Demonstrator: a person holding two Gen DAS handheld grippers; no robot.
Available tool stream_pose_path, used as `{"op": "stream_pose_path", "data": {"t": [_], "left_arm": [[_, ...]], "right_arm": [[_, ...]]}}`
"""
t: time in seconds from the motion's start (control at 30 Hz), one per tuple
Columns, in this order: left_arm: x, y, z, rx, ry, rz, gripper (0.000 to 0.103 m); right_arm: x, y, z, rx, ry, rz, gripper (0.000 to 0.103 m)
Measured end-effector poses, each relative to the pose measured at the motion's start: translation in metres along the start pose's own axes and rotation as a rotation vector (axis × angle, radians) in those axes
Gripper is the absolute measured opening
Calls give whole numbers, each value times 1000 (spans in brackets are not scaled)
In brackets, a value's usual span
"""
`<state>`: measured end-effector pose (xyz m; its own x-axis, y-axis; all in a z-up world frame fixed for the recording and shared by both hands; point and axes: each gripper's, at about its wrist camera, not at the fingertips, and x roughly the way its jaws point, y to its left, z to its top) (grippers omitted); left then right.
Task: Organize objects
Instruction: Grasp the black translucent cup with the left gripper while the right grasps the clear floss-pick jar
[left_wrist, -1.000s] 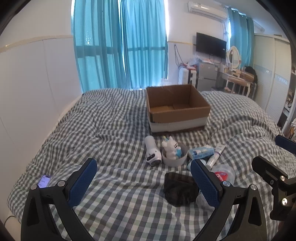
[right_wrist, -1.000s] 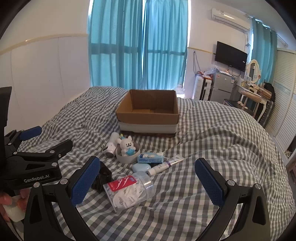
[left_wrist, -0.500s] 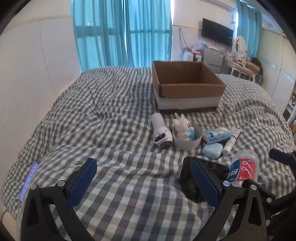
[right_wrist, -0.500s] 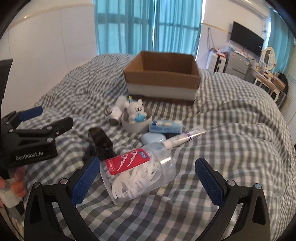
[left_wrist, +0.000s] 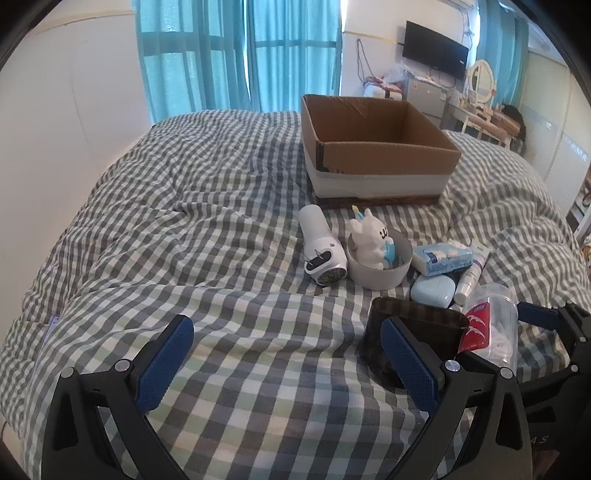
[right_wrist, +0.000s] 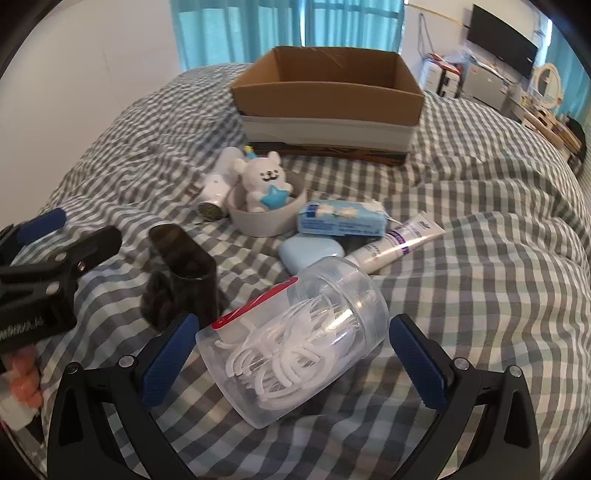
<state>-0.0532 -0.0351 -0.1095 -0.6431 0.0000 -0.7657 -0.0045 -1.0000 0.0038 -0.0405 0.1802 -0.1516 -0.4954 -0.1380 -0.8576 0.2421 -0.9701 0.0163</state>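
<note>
The right gripper (right_wrist: 291, 354) stands wide open with nothing in its grasp, its blue-padded fingers (right_wrist: 168, 352) on either side of the clear plastic jar of white floss picks with a red label (right_wrist: 295, 332), which lies on its side on the grey-and-white checked bedspread (right_wrist: 461, 295). The pads look close to the jar but I can't tell that either one touches it. To take it well, I'd say the fingers should go a little further down around the round body before closing, and close gently, since smooth clear plastic on a soft quilt looks likely to roll or squirt out.

The left gripper (left_wrist: 284, 362) is also wide open and empty, hovering low over the bedspread, with its right finger in front of the dark smoked-plastic open container (left_wrist: 413, 332). It would do well to hold clear of the right one's path.

Beyond lie a pale blue rounded case (right_wrist: 310, 251), a white tube with purple print (right_wrist: 399, 243), a light blue tissue pack (right_wrist: 341, 218), a grey bowl holding a white bear figurine (right_wrist: 264, 214) and a white handheld fan (right_wrist: 218, 184). The open brown cardboard box (right_wrist: 328, 99) sits further up the bed, seemingly empty and the likely destination.
</note>
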Motion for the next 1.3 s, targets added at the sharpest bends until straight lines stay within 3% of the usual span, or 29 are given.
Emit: {"op": "stream_pose_path", "data": {"t": [0.13, 0.17, 0.2, 0.37, 0.47, 0.7, 0.83, 0.93, 1.03, 1.1, 1.3], "left_arm": [[3, -5, 1, 25, 4, -9, 103], [3, -7, 1, 31, 4, -13, 103], [3, -9, 2, 37, 5, -20, 103], [4, -25, 1, 87, 3, -82, 103], [7, -40, 1, 119, 12, -159, 103], [32, -73, 2, 210, 56, -181, 103], [52, -73, 10, 174, 77, -149, 102], [62, -68, 14, 143, 97, -201, 81], [66, -66, 12, 135, 113, -225, 80], [65, -64, 11, 131, 108, -243, 80], [63, -61, 12, 123, 117, -254, 79]], "right_arm": [[-8, -3, -3, 7, -24, 4, 102], [-13, -6, -3, 19, -41, 4, 96], [-19, -11, -3, 34, -63, 20, 77], [-46, -38, 3, 106, -150, 48, 58], [-47, -45, 4, 103, -132, 28, 58], [-43, -57, -8, 130, -78, -7, 71], [-23, -58, -12, 126, -14, -58, 71], [-15, -52, -6, 92, -15, -85, 71], [-4, -47, 1, 63, -2, -97, 70], [3, -45, 3, 48, 14, -91, 63], [8, -40, 5, 30, 22, -107, 63]]}}
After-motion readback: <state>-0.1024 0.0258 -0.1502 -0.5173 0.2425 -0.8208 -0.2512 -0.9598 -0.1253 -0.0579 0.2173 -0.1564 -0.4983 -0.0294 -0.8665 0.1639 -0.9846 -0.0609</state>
